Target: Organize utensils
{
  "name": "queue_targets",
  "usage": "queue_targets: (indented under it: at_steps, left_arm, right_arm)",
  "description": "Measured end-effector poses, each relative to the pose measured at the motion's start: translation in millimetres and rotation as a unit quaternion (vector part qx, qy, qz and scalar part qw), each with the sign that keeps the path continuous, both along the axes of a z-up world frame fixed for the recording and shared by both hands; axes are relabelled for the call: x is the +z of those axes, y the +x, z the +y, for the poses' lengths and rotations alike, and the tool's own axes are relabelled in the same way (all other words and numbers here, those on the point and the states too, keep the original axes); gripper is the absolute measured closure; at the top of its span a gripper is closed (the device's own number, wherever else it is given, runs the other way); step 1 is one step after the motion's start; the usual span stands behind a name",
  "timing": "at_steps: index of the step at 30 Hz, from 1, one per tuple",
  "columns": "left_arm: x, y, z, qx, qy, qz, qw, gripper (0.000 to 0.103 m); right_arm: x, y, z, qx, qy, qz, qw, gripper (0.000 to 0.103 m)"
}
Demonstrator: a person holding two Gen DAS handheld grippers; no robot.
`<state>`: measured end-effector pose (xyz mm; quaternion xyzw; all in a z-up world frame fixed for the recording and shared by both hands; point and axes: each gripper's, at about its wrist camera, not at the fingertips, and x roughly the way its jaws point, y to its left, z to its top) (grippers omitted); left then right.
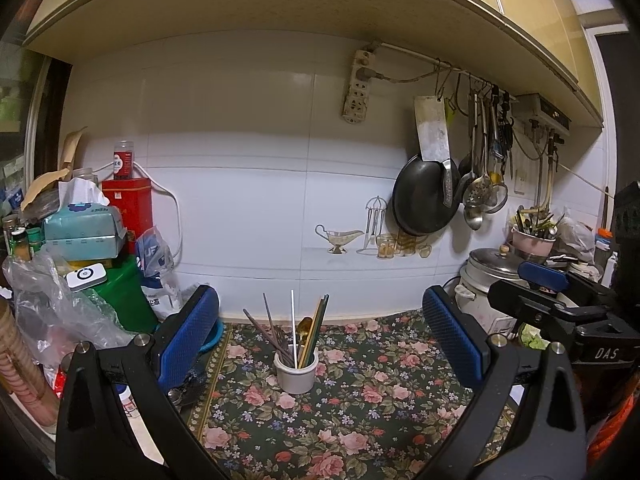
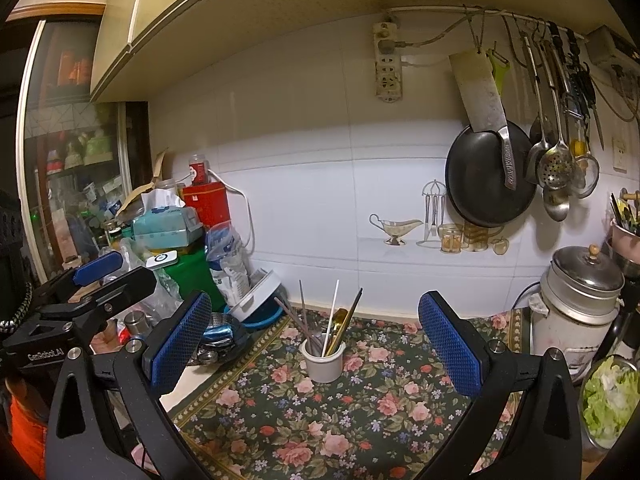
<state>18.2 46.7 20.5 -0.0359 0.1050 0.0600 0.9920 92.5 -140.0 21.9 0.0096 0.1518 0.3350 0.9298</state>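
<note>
A small white cup (image 1: pixel 296 372) stands on the floral mat (image 1: pixel 360 420) near the wall. It holds several chopsticks (image 1: pixel 272 332), a white straw-like stick (image 1: pixel 293 324) and a gold spoon (image 1: pixel 304 330). My left gripper (image 1: pixel 320 332) is open and empty, its blue pads on either side of the cup, nearer the camera. In the right wrist view the same cup (image 2: pixel 323 362) stands on the mat (image 2: pixel 360 420), and my right gripper (image 2: pixel 316 336) is open and empty, back from the cup. Each gripper shows at the edge of the other's view.
Clutter crowds the left: a tissue pack (image 1: pixel 82 228), red tin (image 1: pixel 128 208), green box (image 1: pixel 120 300) and plastic bags. A rice cooker (image 2: pixel 576 304) and a bowl of lettuce (image 2: pixel 610 400) stand at the right. A black pan (image 2: pixel 490 176), cleaver and ladles hang on the wall.
</note>
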Motion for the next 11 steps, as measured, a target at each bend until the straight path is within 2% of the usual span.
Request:
queue_targets:
  at_steps: [11]
  left_arm:
    - [-1.7,13.7,0.5,0.004,0.005,0.004,1.0,0.001]
  right_arm:
    - [-3.8,12.5,3.0,0.007,0.0,0.006,1.0,0.0]
